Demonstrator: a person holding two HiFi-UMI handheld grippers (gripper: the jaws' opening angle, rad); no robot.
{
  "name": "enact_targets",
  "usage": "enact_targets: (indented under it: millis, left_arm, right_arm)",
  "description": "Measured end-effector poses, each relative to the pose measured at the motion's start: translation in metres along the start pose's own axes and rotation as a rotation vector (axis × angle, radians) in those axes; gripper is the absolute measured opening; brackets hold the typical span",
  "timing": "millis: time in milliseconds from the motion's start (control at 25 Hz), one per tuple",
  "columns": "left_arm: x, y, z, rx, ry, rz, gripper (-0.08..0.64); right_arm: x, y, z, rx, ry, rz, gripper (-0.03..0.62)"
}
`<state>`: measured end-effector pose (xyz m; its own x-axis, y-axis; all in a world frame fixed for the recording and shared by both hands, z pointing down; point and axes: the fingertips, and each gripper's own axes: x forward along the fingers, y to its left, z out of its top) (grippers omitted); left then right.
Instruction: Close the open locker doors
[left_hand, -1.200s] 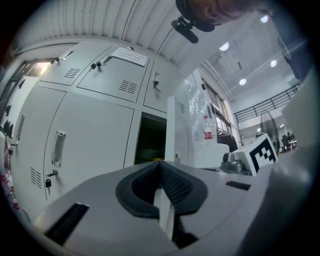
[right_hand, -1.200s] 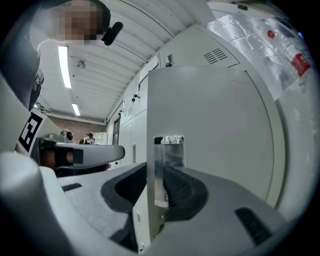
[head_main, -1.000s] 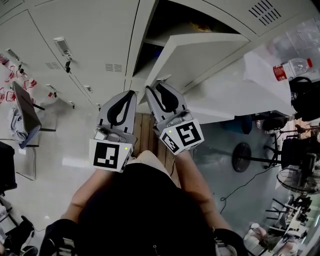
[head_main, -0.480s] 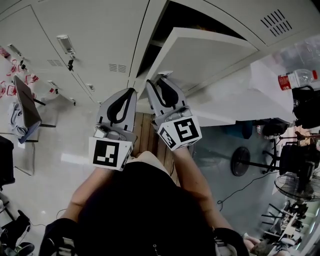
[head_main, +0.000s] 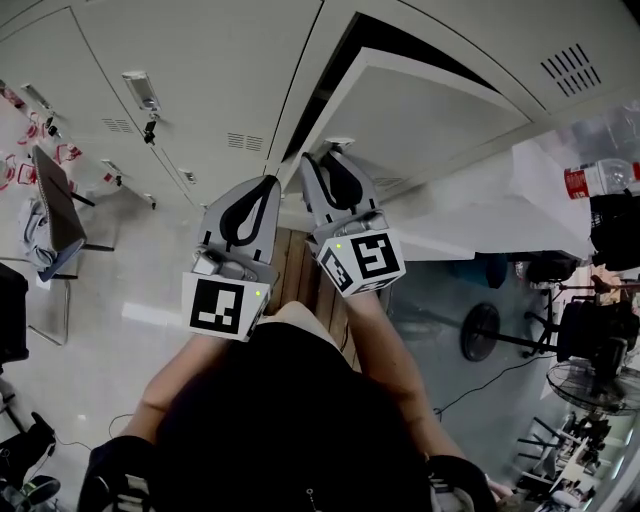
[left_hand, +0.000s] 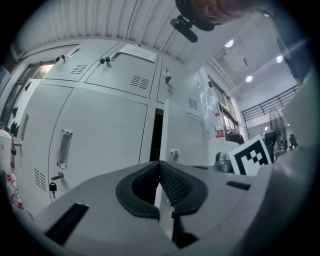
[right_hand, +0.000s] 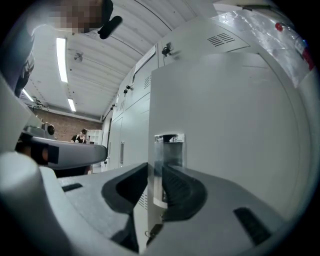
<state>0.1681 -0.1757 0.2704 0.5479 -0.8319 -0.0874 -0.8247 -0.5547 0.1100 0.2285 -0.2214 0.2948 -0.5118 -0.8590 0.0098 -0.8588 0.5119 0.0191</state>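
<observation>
I have the right gripper (right_hand: 155, 168), jaws just closing, clamped on the half-open grey metal locker door (right_hand: 225, 125) at its handle edge, far right. The left gripper (left_hand: 160, 164) is pinched together, empty, beside it. A white table (head_main: 500, 220) stands just right of the door.

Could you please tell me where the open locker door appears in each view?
Head view: open locker door, upper centre-right.
Left gripper view: door, centre, right of the dark gap.
Right gripper view: door fills centre and right.
Shared landmark: its metal handle.
</observation>
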Motion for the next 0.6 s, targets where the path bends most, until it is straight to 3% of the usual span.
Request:
enact_targets:
  millis: [600]
  left_arm:
    - [0.005, 0.030, -0.003, -0.013, 0.015, 0.039, 0.002]
  right_arm:
    - [0.030, -0.017, -0.001, 0.019, 0.007, -0.039, 0.078]
